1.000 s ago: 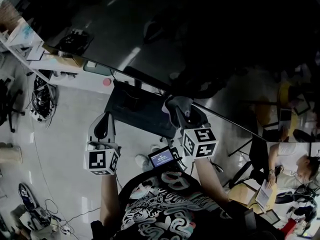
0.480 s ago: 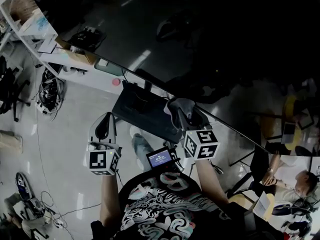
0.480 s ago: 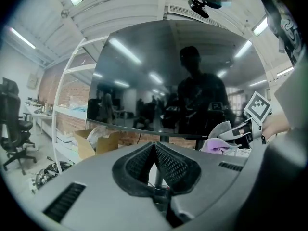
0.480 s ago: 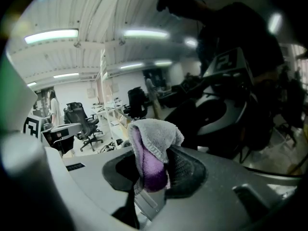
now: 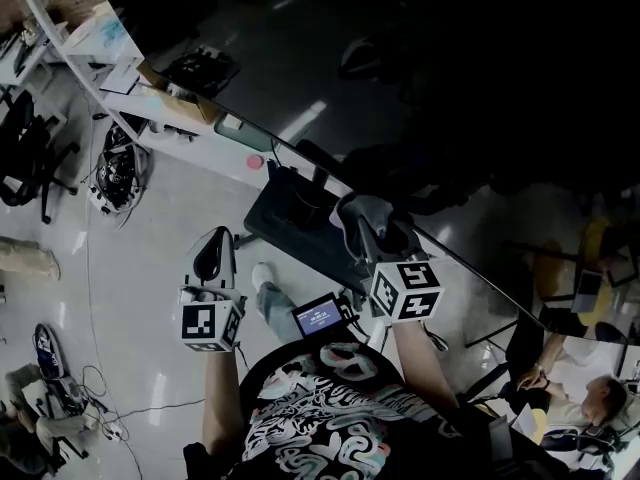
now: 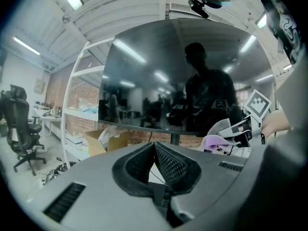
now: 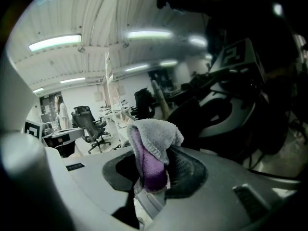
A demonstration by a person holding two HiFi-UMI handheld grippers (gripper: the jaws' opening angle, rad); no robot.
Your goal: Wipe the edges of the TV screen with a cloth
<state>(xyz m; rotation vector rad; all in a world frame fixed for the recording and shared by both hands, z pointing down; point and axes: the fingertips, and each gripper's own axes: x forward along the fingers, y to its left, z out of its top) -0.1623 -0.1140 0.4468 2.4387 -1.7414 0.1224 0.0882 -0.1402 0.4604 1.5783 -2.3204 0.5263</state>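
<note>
A pale workshop floor [image 5: 140, 268] lies under us, and a white shelf rack [image 5: 185, 140] runs along the left below the dark TV screen [image 5: 430, 88]. Our right tongs [image 5: 368, 230] are clamped on a grey-and-purple cloth [image 7: 153, 143], which sits at the screen's lower edge above the dark stand base [image 5: 290, 223]. Our left tongs [image 5: 212, 253] are closed with nothing between them. They hang well apart from that edge, with open floor around them.

Grey cloth [image 5: 357, 210] in right tongs [image 5: 364, 220], at TV [image 5: 400, 88] lower edge; left tongs [image 5: 213, 240] well apart, lower left, over floor [image 5: 150, 268].
</note>
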